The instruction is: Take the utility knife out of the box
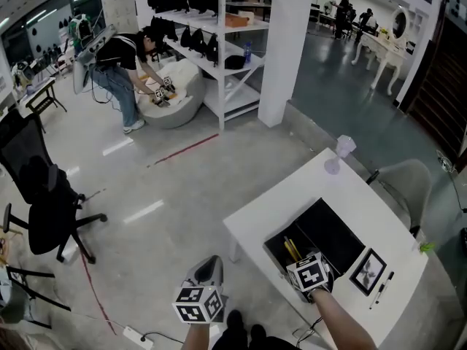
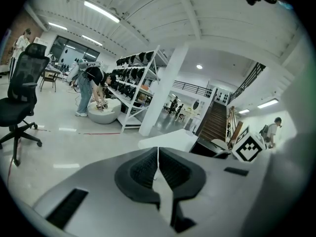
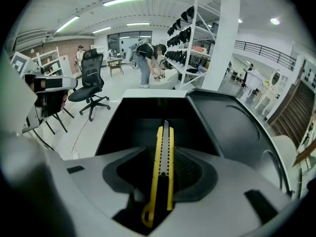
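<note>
A yellow utility knife [image 3: 163,167] lies lengthwise in the black box [image 3: 143,117], whose lid [image 3: 237,127] lies open to the right. My right gripper [image 3: 160,174] points steeply down into the box and straddles the knife. Its jaws are open: there is a dark gap on the left side, and the right pad is close to the knife. In the head view the knife [image 1: 291,249] shows just above the right gripper [image 1: 300,261] in the box [image 1: 328,232] on the white table [image 1: 292,195]. My left gripper [image 2: 158,169] is shut and empty, off the table's near-left side [image 1: 210,270].
A clear glass [image 1: 340,152] stands at the table's far corner. A framed picture [image 1: 367,270] and a pen [image 1: 383,286] lie right of the box. A grey chair [image 1: 408,184] stands beyond the table, a black office chair [image 1: 44,203] at the left. A person [image 1: 128,64] bends by the shelves.
</note>
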The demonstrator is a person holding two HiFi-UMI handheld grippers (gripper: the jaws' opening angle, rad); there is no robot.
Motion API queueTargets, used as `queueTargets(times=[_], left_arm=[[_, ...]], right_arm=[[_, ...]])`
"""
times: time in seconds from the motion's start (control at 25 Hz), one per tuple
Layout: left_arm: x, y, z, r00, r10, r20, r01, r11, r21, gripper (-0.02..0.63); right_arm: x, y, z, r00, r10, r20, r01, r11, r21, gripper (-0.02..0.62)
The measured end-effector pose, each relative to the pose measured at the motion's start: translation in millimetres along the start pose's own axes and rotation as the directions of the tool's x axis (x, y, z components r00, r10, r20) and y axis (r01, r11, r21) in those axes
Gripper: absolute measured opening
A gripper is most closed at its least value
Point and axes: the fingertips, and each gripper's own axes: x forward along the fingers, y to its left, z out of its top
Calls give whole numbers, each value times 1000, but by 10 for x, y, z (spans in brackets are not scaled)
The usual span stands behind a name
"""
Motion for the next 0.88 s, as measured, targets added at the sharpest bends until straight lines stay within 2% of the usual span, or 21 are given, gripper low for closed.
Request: queueTargets(times=[0.24, 0.88], left_arm=[[34, -23, -48, 1000, -14, -17, 14, 1000, -3, 16], [46, -93, -90, 998, -46, -33, 46, 999, -15, 16]], right_arm=[[-4, 24, -14, 998, 54, -12, -53, 995, 79, 130], [-7, 82, 2, 996, 92, 21, -91, 996, -10, 118]])
